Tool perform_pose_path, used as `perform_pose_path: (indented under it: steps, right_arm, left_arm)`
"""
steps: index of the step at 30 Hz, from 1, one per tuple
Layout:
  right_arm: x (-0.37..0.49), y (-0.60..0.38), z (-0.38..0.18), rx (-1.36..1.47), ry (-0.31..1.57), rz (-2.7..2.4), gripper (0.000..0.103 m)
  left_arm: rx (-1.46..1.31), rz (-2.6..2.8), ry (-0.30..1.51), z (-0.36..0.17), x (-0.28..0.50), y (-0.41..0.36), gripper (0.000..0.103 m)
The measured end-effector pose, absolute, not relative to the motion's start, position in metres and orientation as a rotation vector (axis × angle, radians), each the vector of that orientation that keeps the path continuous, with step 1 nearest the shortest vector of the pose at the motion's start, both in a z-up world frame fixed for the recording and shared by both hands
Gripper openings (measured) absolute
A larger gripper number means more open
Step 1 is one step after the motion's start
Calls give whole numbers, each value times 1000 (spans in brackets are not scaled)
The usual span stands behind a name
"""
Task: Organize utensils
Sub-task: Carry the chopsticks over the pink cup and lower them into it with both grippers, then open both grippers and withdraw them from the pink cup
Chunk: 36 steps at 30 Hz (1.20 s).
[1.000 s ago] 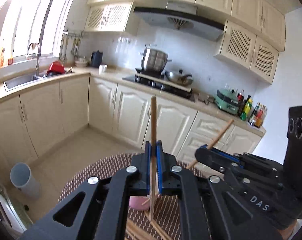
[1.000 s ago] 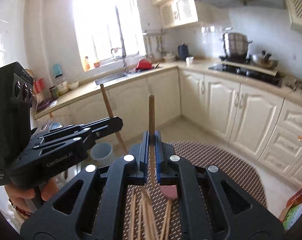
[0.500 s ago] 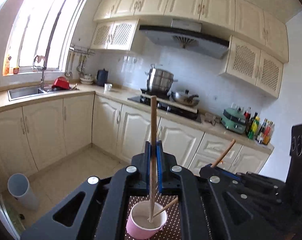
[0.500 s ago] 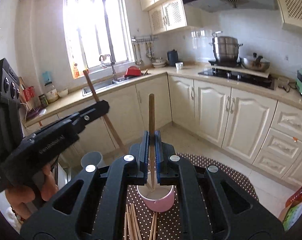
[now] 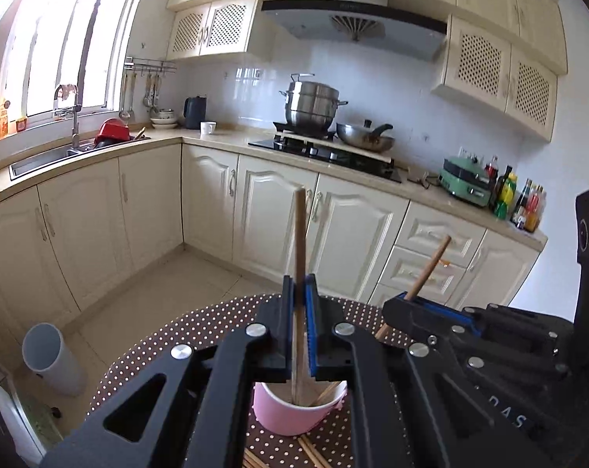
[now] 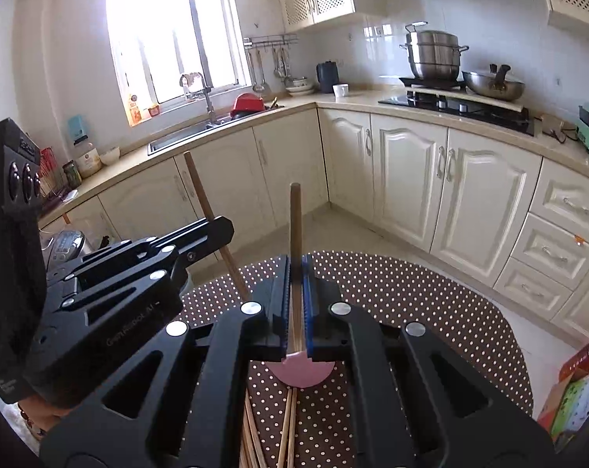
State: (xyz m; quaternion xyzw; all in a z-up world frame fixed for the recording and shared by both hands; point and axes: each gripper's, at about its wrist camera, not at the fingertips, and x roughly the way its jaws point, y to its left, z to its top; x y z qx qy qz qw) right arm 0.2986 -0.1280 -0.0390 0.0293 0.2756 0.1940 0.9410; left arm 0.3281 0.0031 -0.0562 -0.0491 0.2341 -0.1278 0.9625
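Chopsticks: one in each claw [image 5: 301, 292] [image 6: 297, 273], above one pink cup [image 5: 298, 413]

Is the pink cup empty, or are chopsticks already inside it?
Not empty: the pink cup stands upright with chopsticks leaning inside against its rim.

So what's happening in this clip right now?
A person holds two handheld grippers, each clamped on one wooden chopstick. The left gripper holds its upright wooden chopstick with the lower end inside the pink cup on the brown polka-dot tablecloth. The right gripper holds a second wooden chopstick above the cup. More loose chopsticks lie on the cloth.
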Motion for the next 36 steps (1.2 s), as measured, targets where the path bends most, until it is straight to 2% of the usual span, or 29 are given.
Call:
perform_pose_path:
  steps: [5,7,8,9,12,14,16,18,23,36]
  right_arm:
    - [299,-131,-46,75,576,394,7]
    - [298,-134,-47,98,571,393,7]
    - [296,-134,-47,101,573,392,7]
    - [295,-136,-46,103,572,389,7]
    - [288,-137,-41,106,554,382,8]
    - [280,-137,-36,107,534,376,18]
    - [271,-139,-31,106,498,352,38]
    - [261,-143,-26,106,460,328,49]
    - [232,-144,-15,83,378,313,50]
    - [152,-142,-9,-21,200,234,65]
  left_arm:
    - [-90,-259,470,-58,323,4,7]
    - [-86,-256,483,-59,322,4,25]
    - [-84,-246,484,-60,320,5,41]
    - [-85,-237,470,-60,317,7,46]
    - [-81,-229,451,-57,307,9,52]
    - [-76,-219,440,-54,300,9,55]
    - [-75,-200,426,-51,291,12,57]
    - [-80,-190,416,-48,283,16,61]
    - [-77,-160,375,-38,257,20,64]
    - [-49,-116,252,-26,175,18,75]
